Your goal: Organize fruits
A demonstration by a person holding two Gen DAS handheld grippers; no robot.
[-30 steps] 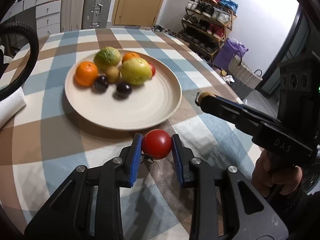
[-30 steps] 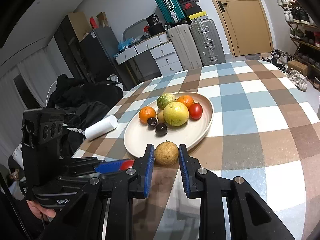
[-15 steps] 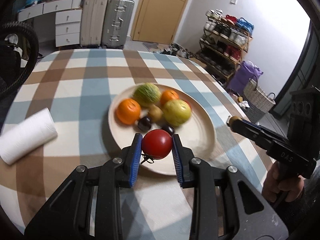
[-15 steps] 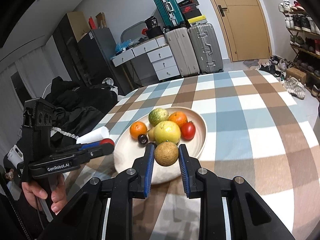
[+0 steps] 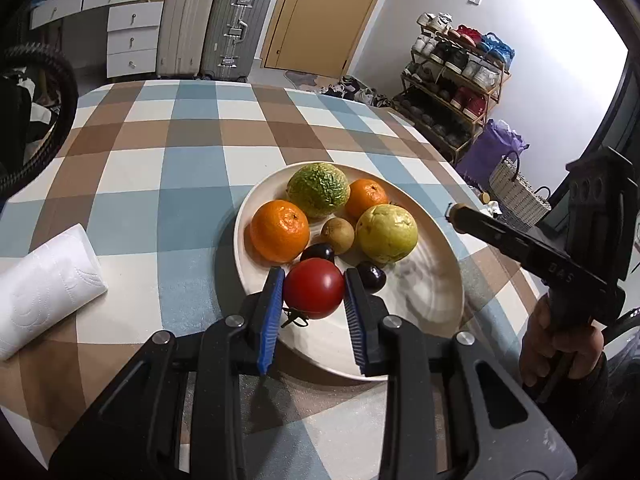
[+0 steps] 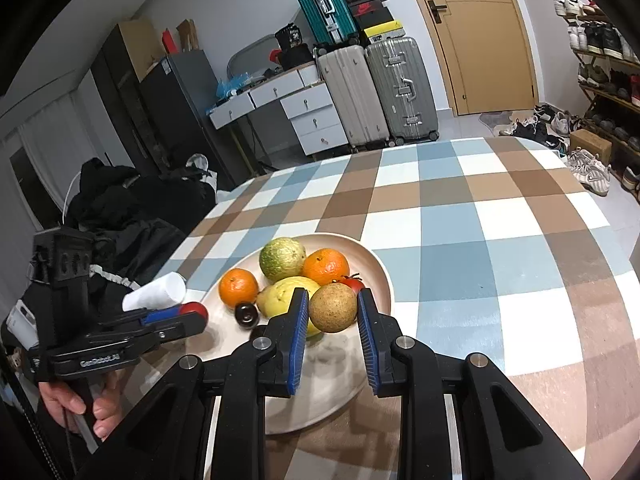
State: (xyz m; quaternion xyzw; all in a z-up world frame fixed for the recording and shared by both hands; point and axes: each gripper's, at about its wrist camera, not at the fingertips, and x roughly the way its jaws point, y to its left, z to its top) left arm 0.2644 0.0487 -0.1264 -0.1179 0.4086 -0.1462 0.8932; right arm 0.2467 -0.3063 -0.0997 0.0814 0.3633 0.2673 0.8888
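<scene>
Left wrist view: left tongs point(image 5: 314, 294) clamped on a red tomato point(image 5: 314, 293), held over the near part of the plate point(image 5: 436, 308), just short of two dark plums point(image 5: 371, 276). Right wrist view: right tongs point(image 6: 333, 314) gripping a brown fruit point(image 6: 333, 313) above the same plate on the checked bench point(image 6: 480, 240), oranges point(image 6: 238, 293) beyond.

A home: suitcases point(image 6: 376, 92) by a door point(image 6: 480, 36), a shoe rack point(image 5: 456, 84), and a checked table point(image 5: 192, 152).
</scene>
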